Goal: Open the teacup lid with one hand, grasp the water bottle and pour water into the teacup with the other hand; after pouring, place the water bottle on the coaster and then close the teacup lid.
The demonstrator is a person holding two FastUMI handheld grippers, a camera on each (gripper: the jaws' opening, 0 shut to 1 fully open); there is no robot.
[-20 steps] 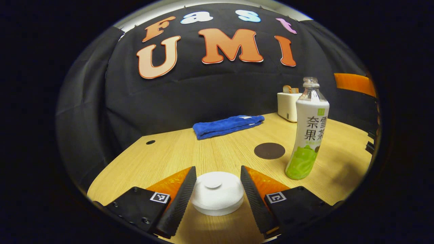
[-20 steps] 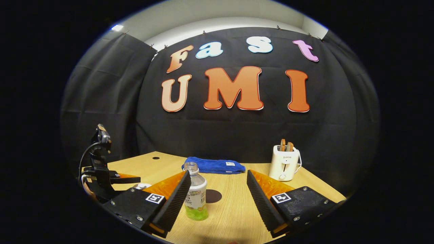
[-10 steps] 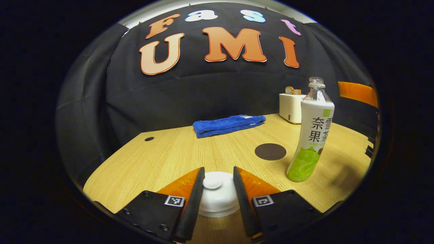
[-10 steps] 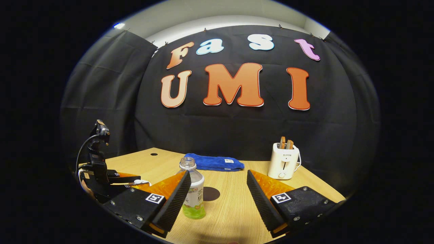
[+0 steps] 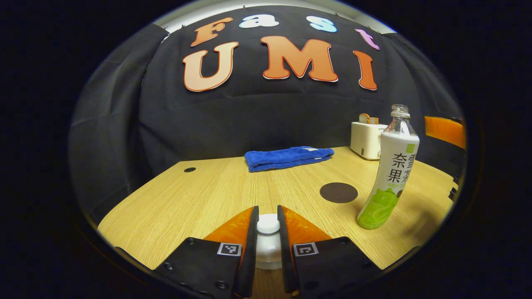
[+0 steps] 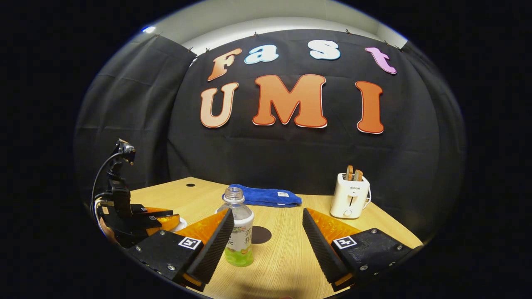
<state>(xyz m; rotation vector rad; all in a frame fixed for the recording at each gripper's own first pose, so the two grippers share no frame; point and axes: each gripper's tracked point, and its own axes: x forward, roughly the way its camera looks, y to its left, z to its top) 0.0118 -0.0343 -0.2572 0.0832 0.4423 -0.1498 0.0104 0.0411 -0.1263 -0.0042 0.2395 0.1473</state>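
Note:
My left gripper (image 5: 267, 211) is shut on the small knob of the white teacup lid (image 5: 268, 226); the fingers hide the cup under it. The water bottle (image 5: 390, 166) has a white and green label and no cap, and it stands upright to the right. A dark round coaster (image 5: 338, 192) lies just left of the bottle. In the right gripper view, my right gripper (image 6: 267, 212) hangs open above the table. The bottle (image 6: 240, 232) stands ahead of it, partly behind its left finger, with the coaster (image 6: 261, 234) beyond. The left gripper (image 6: 160, 216) sits low at the far left.
A folded blue towel (image 5: 289, 157) lies at the back of the wooden table (image 5: 187, 203). A white toaster (image 6: 349, 195) with toast in it stands at the back right. A small round hole (image 5: 190, 169) marks the table's far left.
My left gripper's fingers have closed from wide apart around the lid onto its knob. The right gripper stays open and has barely moved.

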